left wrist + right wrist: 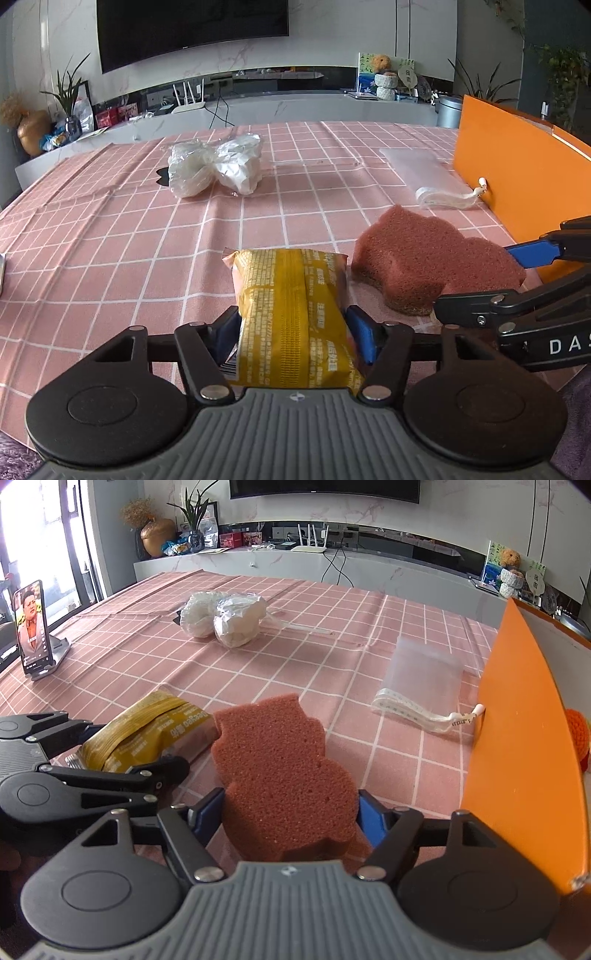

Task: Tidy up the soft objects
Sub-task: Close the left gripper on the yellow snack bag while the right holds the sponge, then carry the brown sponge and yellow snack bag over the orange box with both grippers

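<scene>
On the near part of the pink checked worktop (147, 229), the left claw (293, 332) is clamped on a yellow packet (291, 314) while, just right of it, the right claw (290, 812) pinches a pink sponge (280, 771) beside the orange box (524, 746).

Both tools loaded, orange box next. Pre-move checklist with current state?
1. Left tool shut on the yellow packet: ok, blue pads press both sides.
2. Right tool shut on the sponge: ok, gripped at its near end.
3. Tools apart: not ok, they sit side by side, packet and sponge nearly touching.
4. Way to the orange box: ok for the right tool, the box wall stands just to its right.
5. Room inside the box: cannot tell, only an orange knitted thing shows past the wall.
6. Clear bag and white bundle not yet picked up: ok.
</scene>
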The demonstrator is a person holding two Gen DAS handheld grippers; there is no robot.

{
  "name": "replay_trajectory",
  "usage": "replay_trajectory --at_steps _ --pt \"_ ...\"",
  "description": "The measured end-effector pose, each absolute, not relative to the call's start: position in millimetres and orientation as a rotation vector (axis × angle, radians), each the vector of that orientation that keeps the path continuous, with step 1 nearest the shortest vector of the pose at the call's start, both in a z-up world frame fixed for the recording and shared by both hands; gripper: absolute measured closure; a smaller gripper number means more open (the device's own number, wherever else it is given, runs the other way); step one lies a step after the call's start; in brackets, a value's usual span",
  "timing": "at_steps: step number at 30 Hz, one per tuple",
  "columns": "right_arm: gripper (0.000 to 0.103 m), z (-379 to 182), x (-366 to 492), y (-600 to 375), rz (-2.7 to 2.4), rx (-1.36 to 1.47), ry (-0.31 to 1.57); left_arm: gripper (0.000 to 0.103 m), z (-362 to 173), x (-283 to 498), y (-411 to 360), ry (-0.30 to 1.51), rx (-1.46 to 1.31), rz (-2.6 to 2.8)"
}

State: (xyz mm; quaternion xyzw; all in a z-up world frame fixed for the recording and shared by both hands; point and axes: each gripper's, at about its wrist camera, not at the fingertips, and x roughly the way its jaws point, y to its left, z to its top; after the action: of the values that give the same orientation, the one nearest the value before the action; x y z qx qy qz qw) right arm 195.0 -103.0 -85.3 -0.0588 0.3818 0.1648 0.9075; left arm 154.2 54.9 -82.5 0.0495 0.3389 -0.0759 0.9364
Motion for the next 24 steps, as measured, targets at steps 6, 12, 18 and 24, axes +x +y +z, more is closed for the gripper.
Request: replay_trajectory --at_steps 6,12,18,24 --pt "0.034 -82.5 191.1 -100.8 0.329 -0.131 0.78 0.041 -80.6 154.1 59.7 0.693 0.076 -0.162" --pt "0.035 -71.4 181.0 -96.7 0.327 -0.148 0.733 0.045 -74.7 148.4 66.0 0.691 0.029 -0.162" --pt "0.036 -52.7 169.8 -100.0 0.317 -0.135 0.68 0.045 -56.1 137.9 70.4 0.647 -0.007 -0.162" --pt "0.036 -25.8 155.5 -107.6 0.295 -0.119 0.612 0.045 -29.9 129.0 65.7 0.593 -0.032 -0.183"
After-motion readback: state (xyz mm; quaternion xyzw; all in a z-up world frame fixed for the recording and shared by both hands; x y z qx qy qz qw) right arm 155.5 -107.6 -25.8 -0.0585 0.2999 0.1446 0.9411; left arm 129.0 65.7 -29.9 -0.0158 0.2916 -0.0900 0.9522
